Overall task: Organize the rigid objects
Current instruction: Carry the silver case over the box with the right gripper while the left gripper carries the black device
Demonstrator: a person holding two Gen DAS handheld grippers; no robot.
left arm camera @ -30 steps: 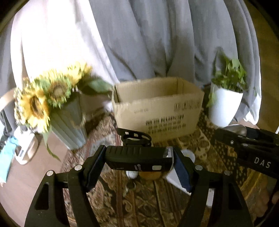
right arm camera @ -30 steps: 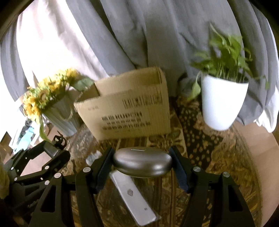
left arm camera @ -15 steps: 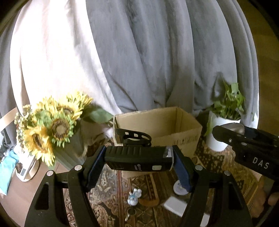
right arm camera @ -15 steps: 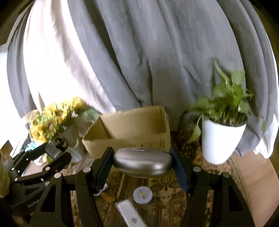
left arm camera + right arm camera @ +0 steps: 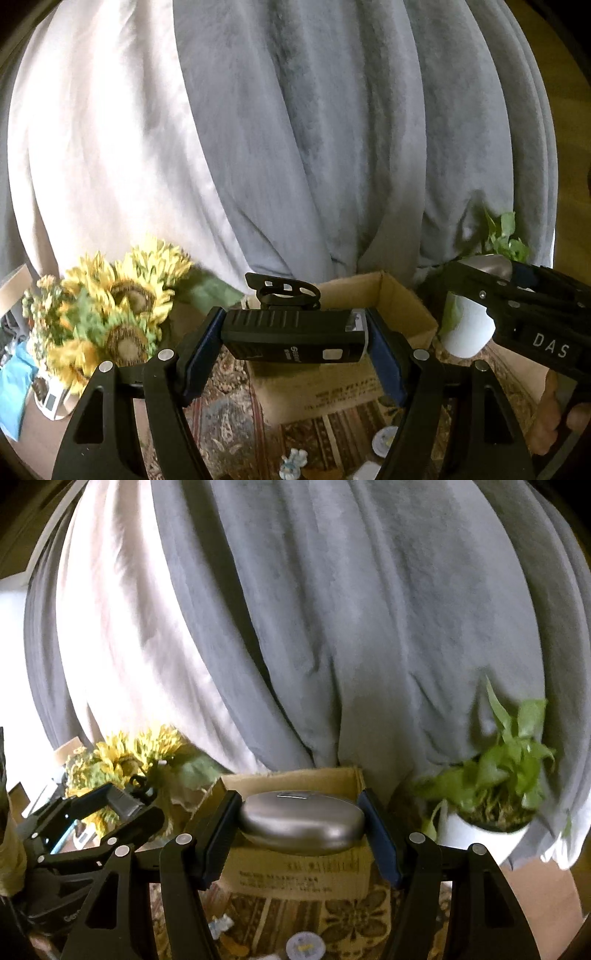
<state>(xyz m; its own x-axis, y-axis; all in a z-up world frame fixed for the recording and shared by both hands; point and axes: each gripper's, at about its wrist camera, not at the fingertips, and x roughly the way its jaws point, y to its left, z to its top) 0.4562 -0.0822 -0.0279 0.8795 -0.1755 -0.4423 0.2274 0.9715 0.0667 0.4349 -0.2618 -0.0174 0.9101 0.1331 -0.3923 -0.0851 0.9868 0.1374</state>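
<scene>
Cardboard box (image 5: pixel 332 391), open at the top, standing on the patterned rug (image 5: pixel 351 908) straight ahead of both cameras, between the two potted things: by the look of it the place where the rigid objects go. Step in hand, as judged: carrying, with both loads held up at about rim level and short of the opening.

Left gripper (image 5: pixel 295 339) closed partway on a black bike light (image 5: pixel 291 338) held crosswise, its clip mount (image 5: pixel 282 291) sticking up; pads pressed to both ends. Right gripper (image 5: pixel 301 825) likewise clamped end to end on a smooth grey oval case (image 5: pixel 301 823).

Next move, probably: forward and over the near wall of the box, then down inside before letting go, one load after the other, since the two grippers sit side by side and crowd each other at the opening. Near wall and raised flap to be cleared first.

Around it, largest to smallest: grey curtain (image 5: pixel 295 627) behind; sunflower bouquet (image 5: pixel 110 306) left of the box; white planter (image 5: pixel 480 834) with green leaves on the right. Small items on the rug in front, not yet picked up: a round white disc (image 5: pixel 306 946), a tiny figurine (image 5: pixel 293 458).
</scene>
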